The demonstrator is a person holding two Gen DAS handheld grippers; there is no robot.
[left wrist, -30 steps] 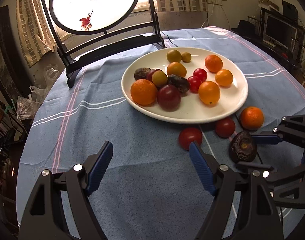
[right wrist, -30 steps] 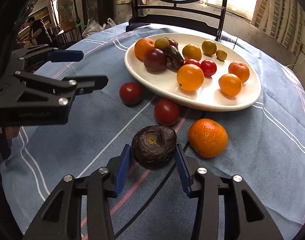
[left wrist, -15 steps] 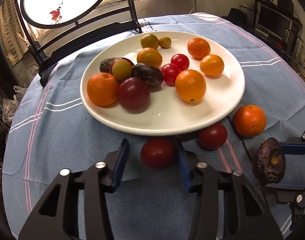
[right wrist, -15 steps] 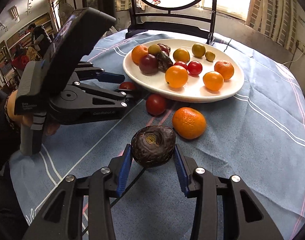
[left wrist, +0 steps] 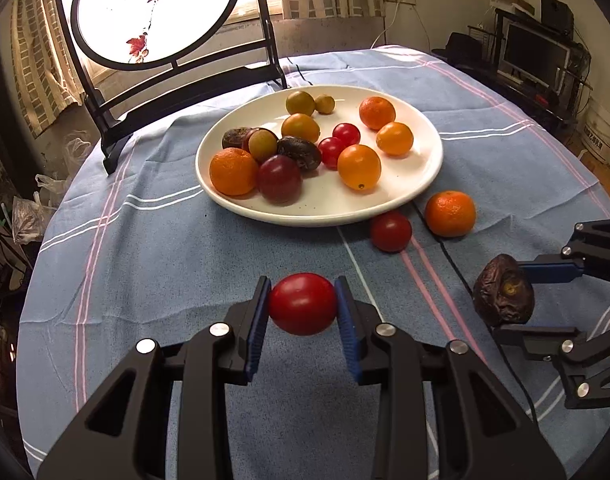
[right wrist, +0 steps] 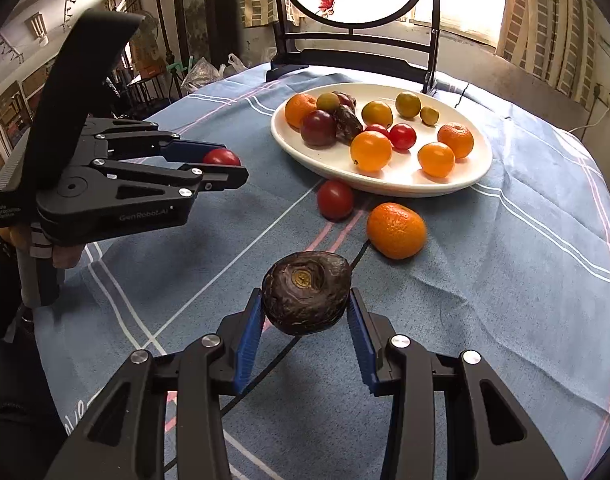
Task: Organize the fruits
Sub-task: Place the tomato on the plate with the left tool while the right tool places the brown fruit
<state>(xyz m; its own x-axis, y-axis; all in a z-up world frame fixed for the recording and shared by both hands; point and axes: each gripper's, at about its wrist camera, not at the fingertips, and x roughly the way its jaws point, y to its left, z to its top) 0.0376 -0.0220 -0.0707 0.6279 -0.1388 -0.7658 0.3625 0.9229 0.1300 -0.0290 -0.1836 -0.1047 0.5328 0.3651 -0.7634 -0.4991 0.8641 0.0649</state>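
My left gripper (left wrist: pixel 303 310) is shut on a red tomato (left wrist: pixel 303 303) and holds it above the blue cloth; it also shows in the right wrist view (right wrist: pixel 221 158). My right gripper (right wrist: pixel 305 312) is shut on a dark wrinkled passion fruit (right wrist: pixel 305 296), lifted off the table; the fruit also shows in the left wrist view (left wrist: pixel 503 296). A white plate (left wrist: pixel 421 176) with several oranges, tomatoes and dark fruits sits ahead. A loose tomato (left wrist: pixel 390 231) and a loose orange (left wrist: pixel 450 214) lie by its near rim.
A black stand with a round painted screen (left wrist: pixel 157 12) stands behind the plate. The round table drops off on all sides. A monitor and shelves (left wrist: pixel 537 56) are at the far right. Plastic bags (left wrist: pixel 29 216) lie off the table's left.
My left gripper closed on the red tomato and lifted it back from the plate's rim. My right gripper rose a little with the passion fruit.
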